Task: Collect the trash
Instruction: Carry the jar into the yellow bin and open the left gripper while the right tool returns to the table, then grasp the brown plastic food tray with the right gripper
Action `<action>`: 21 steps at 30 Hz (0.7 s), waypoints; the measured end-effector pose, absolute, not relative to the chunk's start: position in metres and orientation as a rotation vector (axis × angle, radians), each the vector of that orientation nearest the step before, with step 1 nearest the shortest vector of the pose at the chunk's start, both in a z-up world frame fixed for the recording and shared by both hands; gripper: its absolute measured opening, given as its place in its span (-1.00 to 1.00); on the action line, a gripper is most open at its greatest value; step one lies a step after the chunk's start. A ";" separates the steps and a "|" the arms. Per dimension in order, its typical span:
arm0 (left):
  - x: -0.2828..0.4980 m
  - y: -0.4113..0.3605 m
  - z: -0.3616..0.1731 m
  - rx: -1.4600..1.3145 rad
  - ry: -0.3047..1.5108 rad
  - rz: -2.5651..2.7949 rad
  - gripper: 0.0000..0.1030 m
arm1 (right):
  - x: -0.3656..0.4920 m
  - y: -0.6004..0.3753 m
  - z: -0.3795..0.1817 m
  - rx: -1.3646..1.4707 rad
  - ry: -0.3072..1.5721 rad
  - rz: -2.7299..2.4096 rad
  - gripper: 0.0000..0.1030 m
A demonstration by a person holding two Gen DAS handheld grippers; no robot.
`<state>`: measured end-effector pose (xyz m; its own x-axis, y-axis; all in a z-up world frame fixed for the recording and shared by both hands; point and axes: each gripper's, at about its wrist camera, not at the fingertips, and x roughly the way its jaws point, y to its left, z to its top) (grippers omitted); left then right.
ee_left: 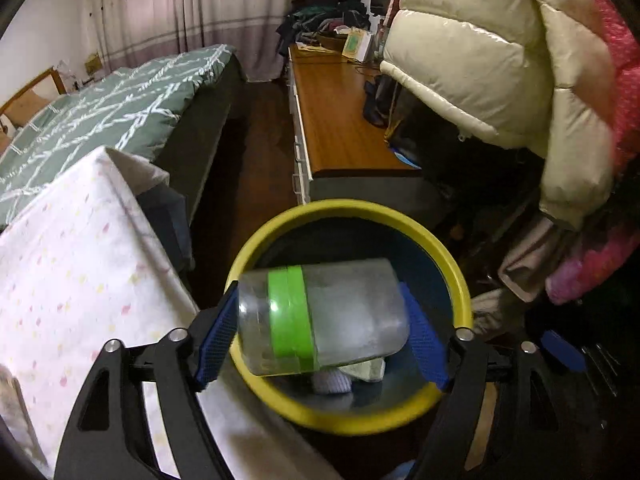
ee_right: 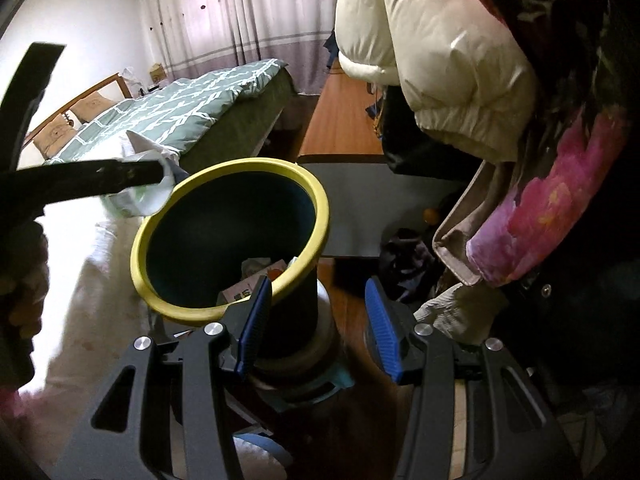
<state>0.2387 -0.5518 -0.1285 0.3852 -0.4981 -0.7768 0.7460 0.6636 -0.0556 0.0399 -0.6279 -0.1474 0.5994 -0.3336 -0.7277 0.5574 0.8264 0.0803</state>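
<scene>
A clear plastic bottle (ee_left: pixel 320 316) with a green label lies crosswise between the blue pads (ee_left: pixel 216 344) of my left gripper (ee_left: pixel 320 336). It hangs over the mouth of a yellow-rimmed dark bin (ee_left: pixel 460 280). The jaws stand wide and the pads do not seem to press on the bottle's ends. Crumpled white tissue (ee_left: pixel 332 380) lies at the bin's bottom. My right gripper (ee_right: pixel 320 328) is open and holds nothing, low beside the bin (ee_right: pixel 224 312) on its near side. Paper scraps (ee_right: pixel 256 276) show inside. The left gripper's black frame (ee_right: pixel 100 178) reaches in from the left above the rim.
A bed with a green patterned quilt (ee_left: pixel 104 112) stands at the left, with a white dotted cloth (ee_left: pixel 80 264) close by the bin. A long wooden desk (ee_left: pixel 340 120) runs behind the bin. A cream puffer jacket (ee_left: pixel 500 52) and pink garments (ee_right: pixel 540 220) hang at the right.
</scene>
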 end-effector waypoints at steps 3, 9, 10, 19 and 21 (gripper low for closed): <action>0.240 -0.553 -0.121 0.318 0.827 -0.795 0.78 | 0.040 -0.629 -0.150 0.318 0.777 -0.522 -0.09; 0.224 -0.506 -0.081 0.251 0.784 -0.806 0.83 | 0.047 -0.621 -0.150 0.317 0.780 -0.498 -0.09; 0.219 -0.495 -0.075 0.247 0.772 -0.806 0.84 | 0.048 -0.619 -0.150 0.317 0.781 -0.489 -0.09; 0.174 -0.358 -0.028 0.154 0.692 -0.727 0.90 | 0.069 -0.576 -0.140 0.287 0.778 -0.379 -0.09; 0.168 -0.322 -0.027 0.137 0.688 -0.673 0.90 | 0.075 -0.563 -0.136 0.284 0.776 -0.335 -0.10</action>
